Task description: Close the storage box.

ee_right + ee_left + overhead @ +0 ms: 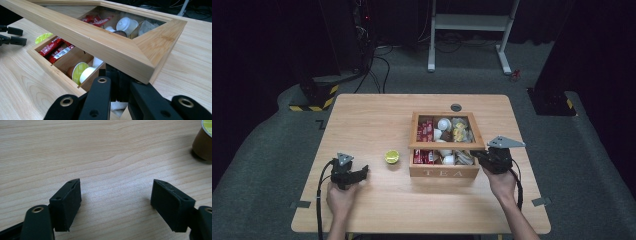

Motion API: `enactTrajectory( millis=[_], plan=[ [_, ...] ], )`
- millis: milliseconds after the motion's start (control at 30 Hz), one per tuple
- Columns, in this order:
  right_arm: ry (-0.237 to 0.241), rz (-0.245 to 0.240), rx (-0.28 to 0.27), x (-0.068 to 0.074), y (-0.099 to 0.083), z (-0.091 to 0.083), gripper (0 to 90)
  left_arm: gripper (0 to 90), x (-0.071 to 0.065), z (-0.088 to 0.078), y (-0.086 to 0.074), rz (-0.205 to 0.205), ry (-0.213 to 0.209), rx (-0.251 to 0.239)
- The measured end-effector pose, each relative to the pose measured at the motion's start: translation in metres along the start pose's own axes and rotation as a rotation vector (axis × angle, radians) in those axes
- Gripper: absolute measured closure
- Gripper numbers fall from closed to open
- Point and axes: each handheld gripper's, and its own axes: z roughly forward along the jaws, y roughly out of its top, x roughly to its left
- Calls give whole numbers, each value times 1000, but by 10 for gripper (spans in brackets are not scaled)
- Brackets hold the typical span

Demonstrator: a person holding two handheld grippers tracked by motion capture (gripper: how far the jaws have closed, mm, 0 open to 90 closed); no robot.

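A wooden tea box marked TEA stands right of the table's middle. Its glass-windowed lid is tilted up at the front. My right gripper is shut, its closed jaws tucked under the lid's front right corner; the tips are hidden beneath the frame. Inside lie red sachets and capsules. A capsule with a yellow-green top stands alone left of the box. My left gripper rests near the front left, open over bare wood, with that capsule ahead to its right.
The light wooden table has a round cable hole behind the box. Bits of tape mark its front corners. A white desk frame and cables stand on the floor beyond the far edge.
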Motion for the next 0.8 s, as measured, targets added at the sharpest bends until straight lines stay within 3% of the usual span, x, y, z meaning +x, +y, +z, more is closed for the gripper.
enactTrajectory(
  millis=[267, 367, 800],
  plan=[
    [8, -18, 8, 4, -5, -3, 898, 247, 0, 0, 0, 0, 0, 0],
    [1, -60, 22, 11, -6, -3, 898, 247, 0, 0, 0, 0, 0, 0],
    [24, -44, 39, 18, -18, 3, 898, 247, 0, 0, 0, 0, 0, 0]
  ],
)
